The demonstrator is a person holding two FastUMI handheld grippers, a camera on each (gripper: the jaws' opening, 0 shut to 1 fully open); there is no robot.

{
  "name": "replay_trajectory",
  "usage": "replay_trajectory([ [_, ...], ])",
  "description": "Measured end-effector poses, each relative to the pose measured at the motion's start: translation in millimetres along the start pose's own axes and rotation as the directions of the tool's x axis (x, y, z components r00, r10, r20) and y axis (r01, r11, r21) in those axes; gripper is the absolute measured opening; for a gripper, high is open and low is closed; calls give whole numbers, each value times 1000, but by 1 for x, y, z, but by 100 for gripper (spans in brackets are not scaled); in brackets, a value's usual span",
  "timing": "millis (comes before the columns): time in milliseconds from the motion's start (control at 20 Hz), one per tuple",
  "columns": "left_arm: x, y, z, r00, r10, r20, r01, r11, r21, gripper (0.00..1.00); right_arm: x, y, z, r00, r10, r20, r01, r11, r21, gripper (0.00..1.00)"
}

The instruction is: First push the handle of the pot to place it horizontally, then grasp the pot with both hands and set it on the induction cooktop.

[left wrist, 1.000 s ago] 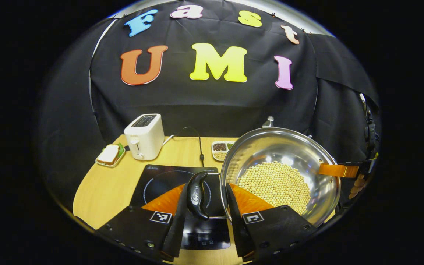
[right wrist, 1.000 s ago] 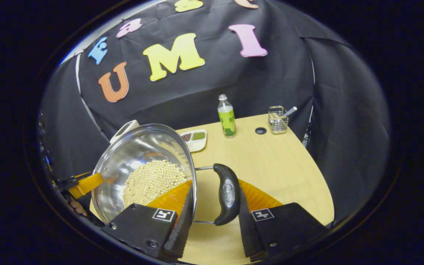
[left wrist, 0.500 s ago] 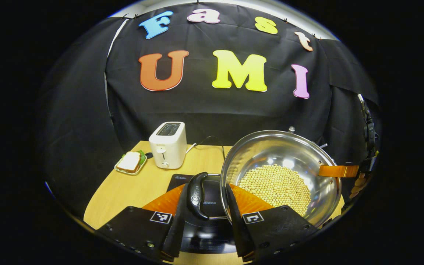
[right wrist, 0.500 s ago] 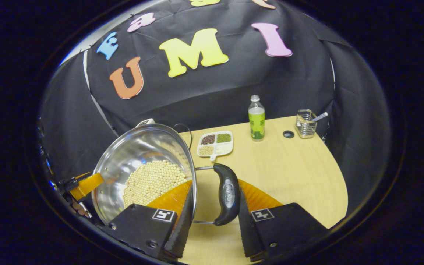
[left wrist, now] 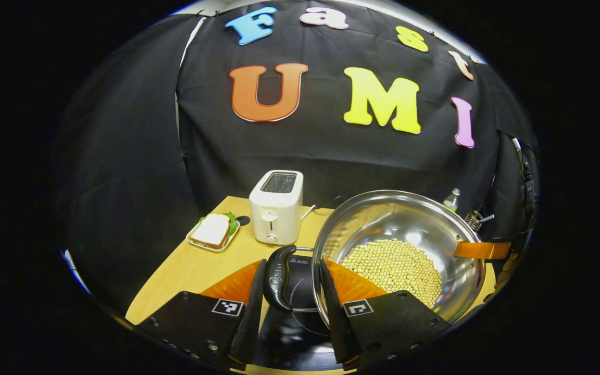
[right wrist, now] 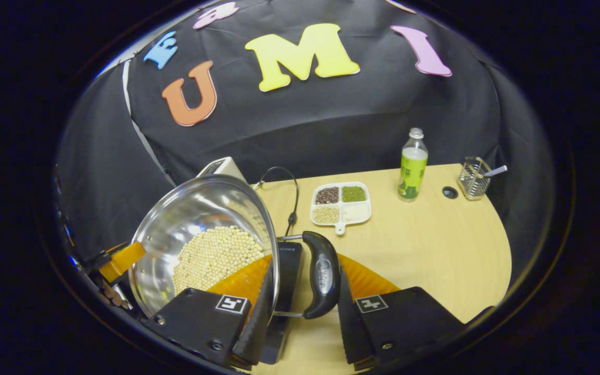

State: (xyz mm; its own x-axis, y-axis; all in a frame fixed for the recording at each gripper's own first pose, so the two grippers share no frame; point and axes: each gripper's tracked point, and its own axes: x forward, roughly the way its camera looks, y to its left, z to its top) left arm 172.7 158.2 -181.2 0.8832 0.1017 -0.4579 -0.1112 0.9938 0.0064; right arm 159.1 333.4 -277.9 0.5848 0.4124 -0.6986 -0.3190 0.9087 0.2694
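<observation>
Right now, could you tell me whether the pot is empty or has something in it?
Not empty. The pot holds a layer of pale round beans covering its bottom, well below the rim.

Along the table's (right wrist: 435, 250) far edge stand a toaster (left wrist: 276, 207), sandwich plate (left wrist: 213, 232), divided dish (right wrist: 340, 202), bottle (right wrist: 412, 164) and wire basket (right wrist: 474, 178). The right half toward the near edge lies open; a cord (right wrist: 289, 195) trails beside the pot (right wrist: 203, 234).

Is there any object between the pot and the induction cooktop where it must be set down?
Nothing visible is in the way. The pot, filled with beans, is held by its side handles in the left gripper and the right gripper. The induction cooktop lies just below it, and its visible surface looks bare. The toaster stands behind it.
</observation>
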Motion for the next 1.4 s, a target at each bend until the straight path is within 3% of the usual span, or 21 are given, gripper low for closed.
replay_trajectory([
  [400, 44, 26, -39, 995, 29, -92, -33, 999, -39, 55, 57, 11, -33, 998, -32, -52, 29, 998, -55, 60],
  [800, 67, 39, -75, 989, 36, -140, -43, 998, -42, 55, 89, 5, -65, 994, -32, -108, 30, 999, -25, 60],
  [1050, 71, 40, -77, 993, 13, -113, -19, 999, -49, 56, 91, 6, -60, 998, 5, -58, -4, 1000, 13, 61],
  [1400, 74, 41, -81, 994, 40, -104, -42, 999, -21, 61, 93, 7, -57, 999, 35, -15, -34, 999, 41, 62],
])
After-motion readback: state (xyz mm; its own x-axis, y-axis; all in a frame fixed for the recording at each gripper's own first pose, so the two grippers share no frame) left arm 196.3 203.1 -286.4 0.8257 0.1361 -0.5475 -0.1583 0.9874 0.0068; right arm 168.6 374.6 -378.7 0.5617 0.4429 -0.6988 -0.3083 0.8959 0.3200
